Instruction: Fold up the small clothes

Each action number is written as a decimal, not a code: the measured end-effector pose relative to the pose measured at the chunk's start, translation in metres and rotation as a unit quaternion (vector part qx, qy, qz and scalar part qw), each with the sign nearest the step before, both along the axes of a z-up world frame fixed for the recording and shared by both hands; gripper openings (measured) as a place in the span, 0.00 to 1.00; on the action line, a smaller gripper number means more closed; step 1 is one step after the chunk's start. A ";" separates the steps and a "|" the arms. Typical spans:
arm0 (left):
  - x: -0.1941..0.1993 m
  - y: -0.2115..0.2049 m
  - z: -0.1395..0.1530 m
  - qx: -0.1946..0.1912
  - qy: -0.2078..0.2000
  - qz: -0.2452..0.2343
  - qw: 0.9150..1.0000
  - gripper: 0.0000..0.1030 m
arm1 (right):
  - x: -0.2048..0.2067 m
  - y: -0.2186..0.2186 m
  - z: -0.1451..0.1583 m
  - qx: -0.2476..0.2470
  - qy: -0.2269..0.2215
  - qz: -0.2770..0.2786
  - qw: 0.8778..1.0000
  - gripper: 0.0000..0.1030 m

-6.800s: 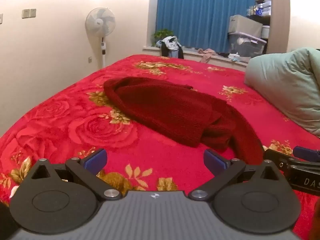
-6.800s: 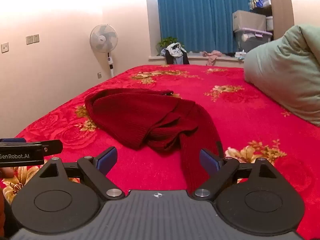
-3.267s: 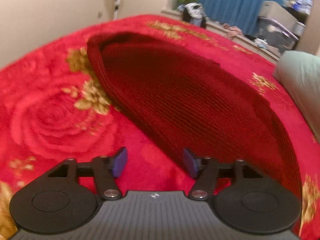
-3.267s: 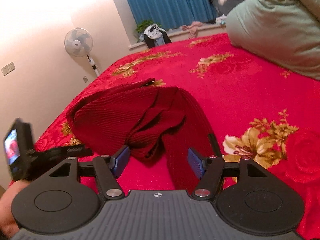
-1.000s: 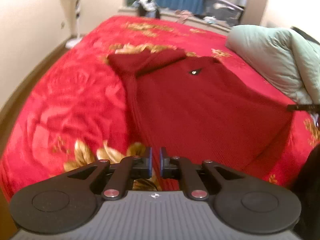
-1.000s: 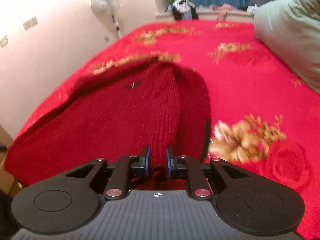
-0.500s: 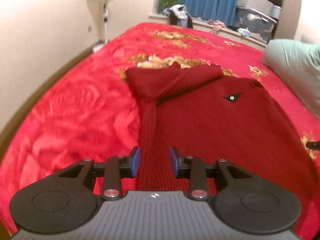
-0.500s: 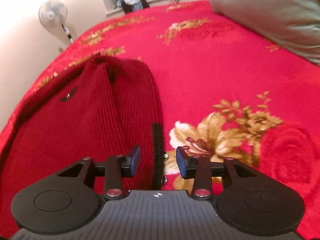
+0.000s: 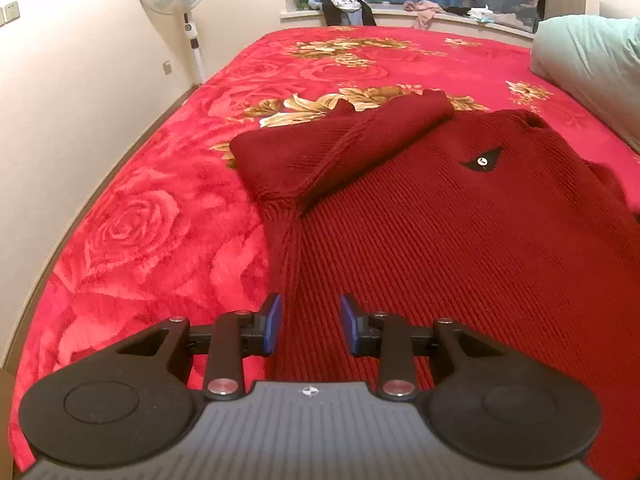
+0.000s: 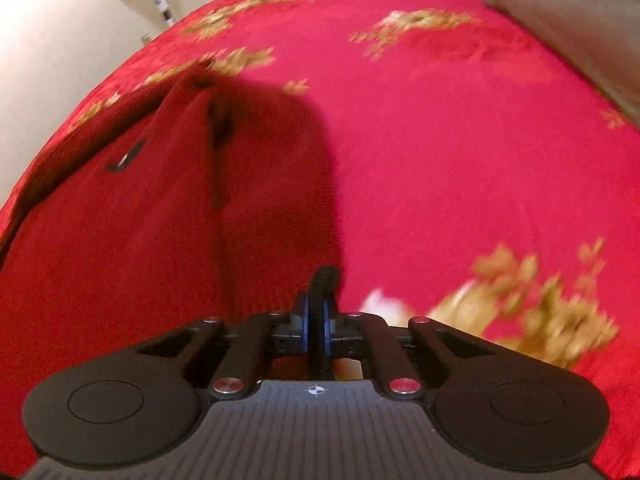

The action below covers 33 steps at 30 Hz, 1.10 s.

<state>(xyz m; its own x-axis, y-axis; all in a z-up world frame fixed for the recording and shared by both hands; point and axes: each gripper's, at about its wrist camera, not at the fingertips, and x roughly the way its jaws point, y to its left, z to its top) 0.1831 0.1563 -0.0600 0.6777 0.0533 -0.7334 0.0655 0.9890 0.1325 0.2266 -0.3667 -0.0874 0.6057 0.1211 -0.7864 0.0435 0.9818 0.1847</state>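
Dark red sweater (image 9: 460,240) lies spread flat on the floral bedspread (image 9: 160,240), one sleeve (image 9: 344,148) folded across its chest. My left gripper (image 9: 310,328) is spread, pads apart over the sweater's near hem edge, gripping nothing. My right gripper (image 10: 316,324) is pressed together, pinching a dark strip of the sweater's near edge.

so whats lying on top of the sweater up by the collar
One sleeve lies folded across the dark red sweater toward the collar. A small black patch shows on the chest. Anything under the sleeve is hidden.

Black tongs (image 9: 308,330), blue pads (image 9: 273,323), silver screws.
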 end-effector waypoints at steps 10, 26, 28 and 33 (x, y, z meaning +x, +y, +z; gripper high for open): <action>0.012 -0.002 -0.010 0.009 0.016 0.004 1.000 0.35 | 0.019 -0.107 0.011 0.038 -0.125 -0.255 0.958 0.20; 0.014 -0.002 -0.018 0.008 0.030 0.010 0.999 0.35 | 0.063 -0.122 -0.045 0.235 -0.110 -0.219 0.941 0.08; 0.015 -0.001 -0.018 0.005 0.030 0.013 0.999 0.35 | 0.062 -0.127 -0.035 0.202 -0.126 -0.247 0.939 0.07; 0.014 0.003 -0.017 -0.003 0.035 0.013 0.999 0.35 | 0.057 -0.111 -0.020 0.144 -0.128 -0.235 0.953 0.11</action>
<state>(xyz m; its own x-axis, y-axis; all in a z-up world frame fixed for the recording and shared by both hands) 0.1972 0.1590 -0.0774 0.6230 0.0658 -0.7795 0.0479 0.9914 0.1219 0.2840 -0.4776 -0.1072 0.8142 -0.0223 -0.5801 0.3825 0.7724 0.5071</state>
